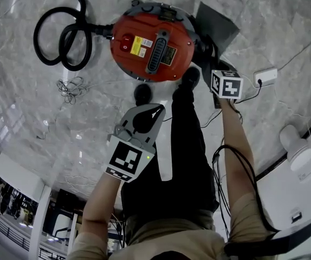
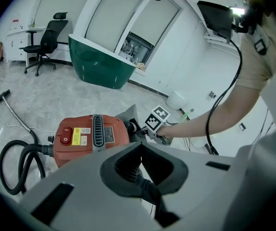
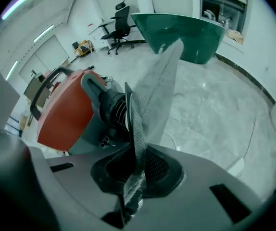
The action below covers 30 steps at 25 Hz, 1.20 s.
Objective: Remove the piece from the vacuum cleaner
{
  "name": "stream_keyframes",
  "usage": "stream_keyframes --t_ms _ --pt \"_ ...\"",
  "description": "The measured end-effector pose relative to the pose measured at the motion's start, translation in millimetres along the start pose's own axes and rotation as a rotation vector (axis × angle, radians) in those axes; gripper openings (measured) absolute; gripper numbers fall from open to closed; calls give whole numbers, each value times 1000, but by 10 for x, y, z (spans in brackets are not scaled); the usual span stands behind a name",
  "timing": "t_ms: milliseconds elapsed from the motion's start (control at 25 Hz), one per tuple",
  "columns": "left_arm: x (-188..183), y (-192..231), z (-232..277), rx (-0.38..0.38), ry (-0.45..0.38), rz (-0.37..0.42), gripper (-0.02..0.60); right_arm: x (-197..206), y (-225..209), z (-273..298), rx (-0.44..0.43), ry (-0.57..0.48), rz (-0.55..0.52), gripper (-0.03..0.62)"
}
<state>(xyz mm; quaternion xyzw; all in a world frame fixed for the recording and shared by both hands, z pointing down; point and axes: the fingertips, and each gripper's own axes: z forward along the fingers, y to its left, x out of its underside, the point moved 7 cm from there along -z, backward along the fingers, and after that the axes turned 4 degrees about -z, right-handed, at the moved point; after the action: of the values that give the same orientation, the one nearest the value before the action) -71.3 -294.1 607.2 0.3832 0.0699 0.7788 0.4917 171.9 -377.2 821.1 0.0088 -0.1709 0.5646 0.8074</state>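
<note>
In the head view the red vacuum cleaner (image 1: 153, 42) stands on the floor (image 1: 47, 123) at 12 o'clock from the person, and the grey flat piece (image 1: 216, 25) rises at its 3 o'clock side. The right claw (image 1: 220, 75) is at 6 o'clock of this piece, just beside it. The left claw (image 1: 147, 115) hangs at 6 o'clock of the machine, well apart from the piece, so the right hand is the nearer one. In the left gripper view the left claw has its jaws together with nothing between them, and the vacuum cleaner lies beyond it at 10 o'clock. In the right gripper view the jaws are clamped on the lower edge of the piece, a thin sheet whose long axis runs from the claw toward 12 to 1 o'clock. The machine's body is at 9 o'clock of the sheet, just beside it. Whether the sheet is free of the black ribbed fitting (image 3: 111, 107) there I cannot tell. I judge the coming pull must go toward 3 o'clock, away from the machine.
</note>
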Motion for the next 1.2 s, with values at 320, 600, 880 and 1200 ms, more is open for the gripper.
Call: stream_keyframes --t_ms 320,600,880,1200 --pt "41 26 0 -1 10 8 3 -22 -141 32 -272 -27 574 31" --pt "-235 58 503 -13 2 131 3 -70 -51 -96 48 -25 102 19" --pt "-499 300 1188 -73 92 327 3 -36 -10 -60 139 -8 -400 18" --pt "-352 481 1372 -145 204 348 3 -38 -152 -55 71 -84 61 18"
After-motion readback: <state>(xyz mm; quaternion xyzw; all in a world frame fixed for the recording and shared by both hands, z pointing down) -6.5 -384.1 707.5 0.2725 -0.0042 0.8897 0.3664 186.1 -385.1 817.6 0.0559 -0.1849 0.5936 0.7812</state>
